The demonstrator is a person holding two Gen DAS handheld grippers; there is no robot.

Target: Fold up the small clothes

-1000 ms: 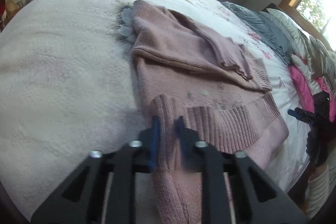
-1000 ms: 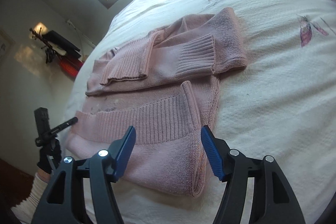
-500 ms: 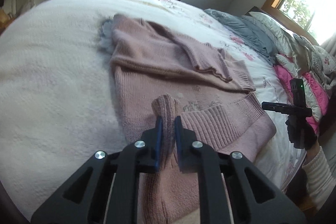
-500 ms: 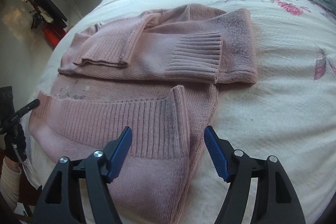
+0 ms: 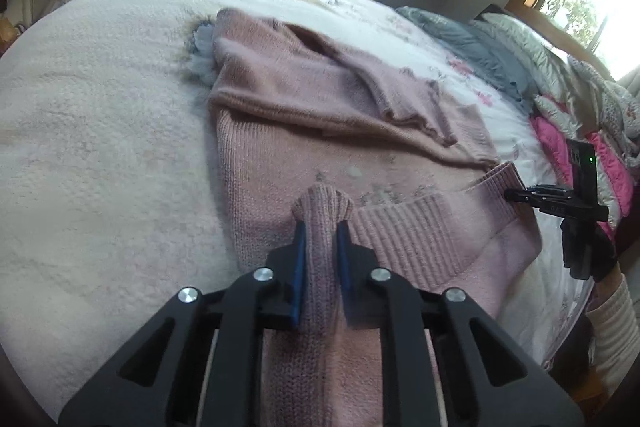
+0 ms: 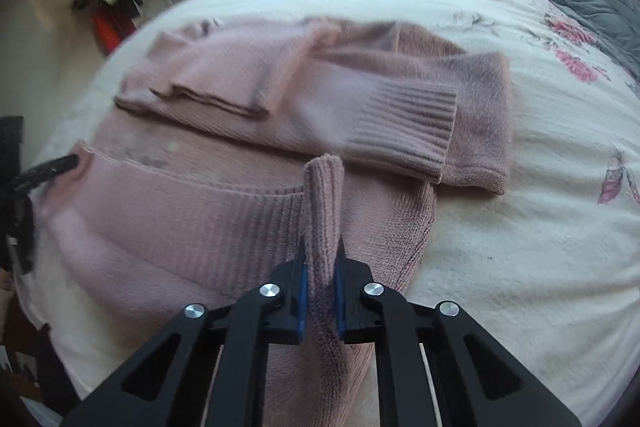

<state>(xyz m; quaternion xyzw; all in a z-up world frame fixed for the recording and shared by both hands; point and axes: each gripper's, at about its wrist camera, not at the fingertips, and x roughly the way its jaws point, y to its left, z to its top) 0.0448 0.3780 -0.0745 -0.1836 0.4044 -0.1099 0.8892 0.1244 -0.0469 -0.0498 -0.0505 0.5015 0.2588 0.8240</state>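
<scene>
Pink sweater [image 5: 320, 115] near bed [image 5: 100, 147] edge; left gripper [image 5: 321, 233] and right gripper [image 6: 321, 247] each clenched on hem corners.

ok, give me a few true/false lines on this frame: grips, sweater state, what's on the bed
1. The left gripper is shut on the pink sweater. True.
2. The right gripper has its jaws wide open above the hem. False: it is shut on a pinched ridge of the sweater's ribbed hem.
3. Both sleeves are folded across the sweater's body. True.
4. The sweater hangs in the air, clear of the bed. False: it lies on the bed, with only the pinched parts raised.
5. A grey garment lies on the bed beyond the sweater. True.
</scene>
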